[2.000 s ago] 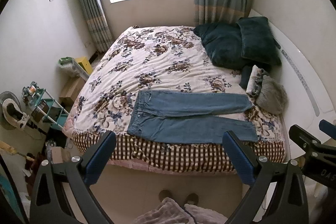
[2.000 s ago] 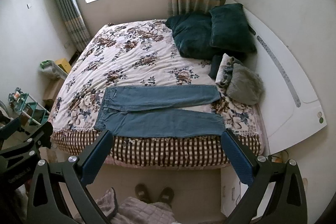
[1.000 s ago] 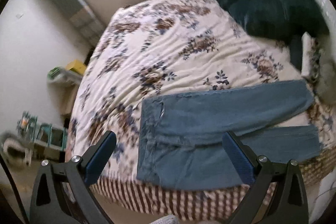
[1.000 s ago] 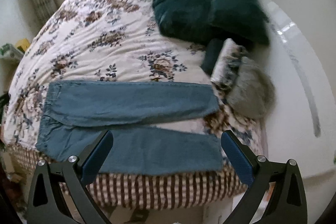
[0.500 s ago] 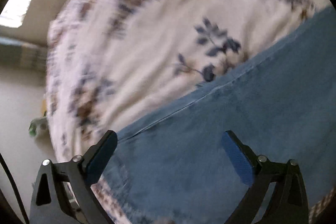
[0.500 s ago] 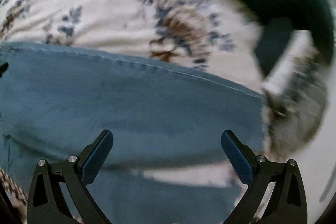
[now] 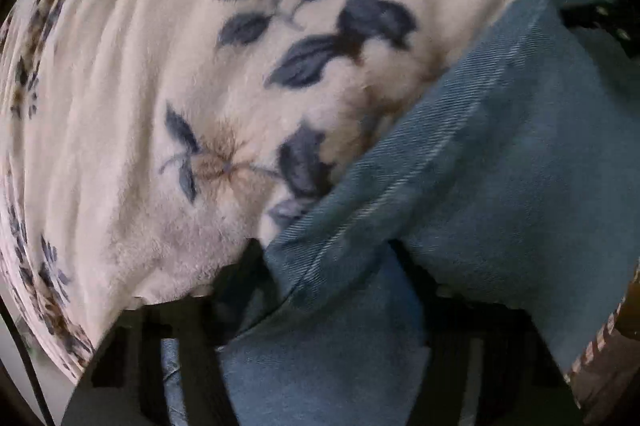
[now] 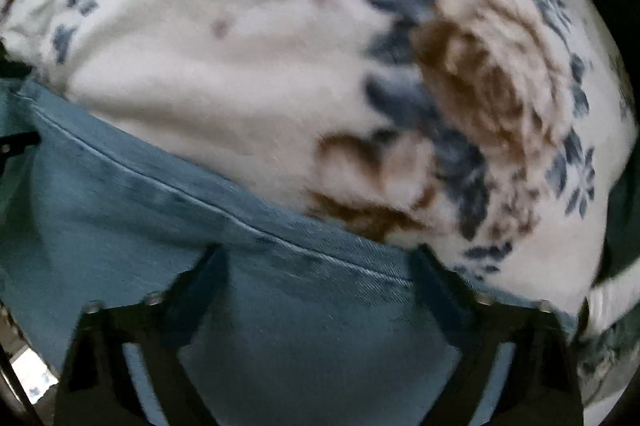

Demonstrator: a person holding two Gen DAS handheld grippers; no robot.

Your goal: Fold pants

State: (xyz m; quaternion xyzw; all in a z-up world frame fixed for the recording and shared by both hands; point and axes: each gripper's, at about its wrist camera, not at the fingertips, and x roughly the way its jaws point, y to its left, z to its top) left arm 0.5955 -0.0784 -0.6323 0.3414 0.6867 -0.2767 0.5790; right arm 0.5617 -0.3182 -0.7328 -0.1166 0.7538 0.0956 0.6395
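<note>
i have both grippers low over the bed, right on the far edge of the jeans, which lie flat on the floral blanket. the left gripper has its fingers spread, one on the blanket side of the seam and one over the denim, with the corner of the fabric bunched up between them but not yet pinched. the right gripper is spread too, both fingers resting on denim just below the stitched edge.

my worry from here: if i close now, the left fingers could nip the plush blanket along with the denim, because the blanket swells up right beside the seam. on the right, the fingers sit on flat cloth, so closing may only slide over the top layer and lift nothing, or grab one layer and leave the fold lopsided. both views are blurred, so i can't judge how deep the tips sit.

two seconds ago i was standing back with the whole bed, pillows and window in view; half a second ago the edge was farther ahead of the fingers, and now it lies between them.
</note>
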